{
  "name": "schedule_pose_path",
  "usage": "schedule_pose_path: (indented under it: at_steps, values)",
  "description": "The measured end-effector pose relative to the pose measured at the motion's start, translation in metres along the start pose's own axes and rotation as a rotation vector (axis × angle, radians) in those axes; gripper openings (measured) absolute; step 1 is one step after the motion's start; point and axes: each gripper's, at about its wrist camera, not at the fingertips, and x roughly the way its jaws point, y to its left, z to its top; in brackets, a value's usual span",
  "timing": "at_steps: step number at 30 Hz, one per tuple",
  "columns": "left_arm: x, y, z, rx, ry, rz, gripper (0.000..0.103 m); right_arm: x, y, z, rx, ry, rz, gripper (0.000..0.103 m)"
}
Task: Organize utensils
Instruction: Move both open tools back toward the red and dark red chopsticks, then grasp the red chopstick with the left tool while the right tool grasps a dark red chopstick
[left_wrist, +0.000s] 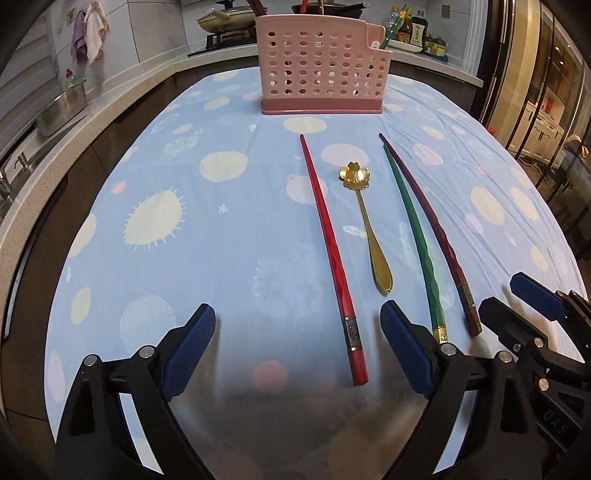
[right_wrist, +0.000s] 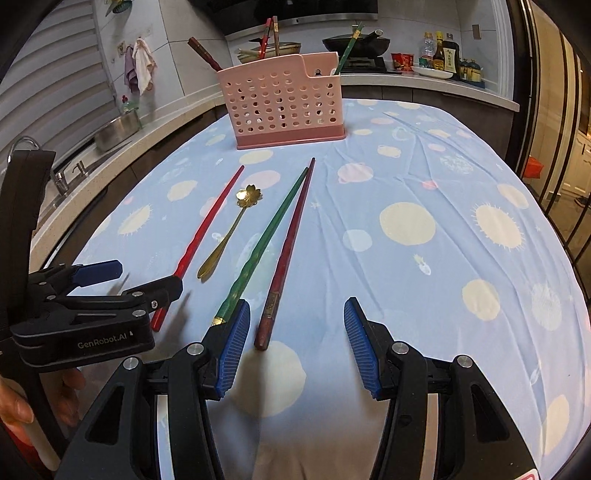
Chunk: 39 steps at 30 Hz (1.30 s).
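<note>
At the bottom of the left wrist view the left tool (left_wrist: 297, 354) stands wide apart over the blue patterned tabletop (left_wrist: 207, 236), the butt end of the red chopstick (left_wrist: 328, 243) lying between its pads, untouched. In the right wrist view the right tool (right_wrist: 295, 347) is also apart, about half spread, with the end of the dark maroon chopstick (right_wrist: 286, 254) between its pads and the green chopstick (right_wrist: 258, 254) just beside the left pad. The gold flower spoon (left_wrist: 364, 221) lies mid-frame between red and green.

This looks like the approach before a pickup; next, each tool should settle over its stick and close.

At the top centre the pink perforated holder (left_wrist: 321, 66) stands upright, already carrying several chopsticks; its compartments cannot be told apart.
</note>
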Motion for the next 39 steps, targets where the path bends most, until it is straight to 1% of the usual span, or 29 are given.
schedule_pose_path:
  at_steps: [3, 5, 13, 16, 18, 20, 21, 23, 25, 26, 27, 28, 29, 31, 32, 34, 35, 37, 39]
  values:
    - [0.005, 0.003, -0.004, -0.015, 0.024, -0.007, 0.087, 0.003, 0.004, -0.004, -0.006, 0.009, 0.001, 0.052]
    - [0.004, 0.003, -0.008, -0.006, 0.013, 0.005, 0.087, 0.005, 0.006, -0.005, -0.011, 0.012, 0.000, 0.052]
    - [-0.001, -0.001, -0.015, 0.013, -0.007, 0.003, 0.086, 0.009, 0.015, -0.007, -0.039, 0.015, -0.006, 0.048]
    - [-0.001, -0.002, -0.016, 0.015, -0.012, 0.002, 0.086, 0.011, 0.018, -0.008, -0.056, 0.018, -0.015, 0.043]
    - [0.000, -0.001, -0.016, 0.014, -0.013, 0.000, 0.086, 0.011, 0.019, -0.008, -0.066, 0.015, -0.024, 0.042]
    - [0.000, -0.001, -0.016, 0.016, -0.015, 0.001, 0.086, 0.012, 0.020, -0.008, -0.073, 0.015, -0.030, 0.038]
    - [0.000, -0.001, -0.016, 0.018, -0.017, 0.001, 0.084, 0.012, 0.020, -0.009, -0.075, 0.015, -0.031, 0.035]
    - [-0.001, -0.002, -0.015, 0.022, -0.024, -0.002, 0.077, 0.013, 0.020, -0.009, -0.078, 0.014, -0.035, 0.031]
    - [-0.003, -0.003, -0.014, 0.029, -0.028, -0.010, 0.064, 0.013, 0.019, -0.009, -0.080, 0.012, -0.042, 0.024]
    - [-0.003, -0.003, -0.014, 0.030, -0.028, -0.016, 0.061, 0.013, 0.019, -0.009, -0.080, 0.012, -0.042, 0.018]
    - [-0.004, -0.003, -0.013, 0.034, -0.028, -0.023, 0.055, 0.013, 0.018, -0.009, -0.079, 0.012, -0.042, 0.015]
    - [-0.005, -0.003, -0.013, 0.039, -0.029, -0.030, 0.048, 0.013, 0.017, -0.009, -0.077, 0.012, -0.042, 0.013]
    - [-0.005, -0.004, -0.013, 0.043, -0.029, -0.036, 0.045, 0.013, 0.017, -0.009, -0.075, 0.013, -0.041, 0.010]
    - [-0.006, -0.005, -0.014, 0.047, -0.028, -0.052, 0.034, 0.012, 0.016, -0.009, -0.072, 0.015, -0.039, 0.009]
    - [-0.007, -0.005, -0.014, 0.049, -0.027, -0.061, 0.032, 0.012, 0.015, -0.009, -0.071, 0.016, -0.038, 0.009]
    - [-0.007, -0.006, -0.014, 0.051, -0.025, -0.075, 0.022, 0.011, 0.014, -0.009, -0.069, 0.017, -0.037, 0.009]
    - [-0.008, -0.006, -0.014, 0.051, -0.024, -0.082, 0.019, 0.011, 0.014, -0.009, -0.067, 0.018, -0.036, 0.009]
    - [-0.008, -0.006, -0.014, 0.050, -0.017, -0.106, 0.010, 0.010, 0.012, -0.009, -0.061, 0.019, -0.034, 0.009]
    - [-0.009, -0.006, -0.015, 0.048, -0.010, -0.127, 0.008, 0.008, 0.009, -0.009, -0.055, 0.017, -0.035, 0.008]
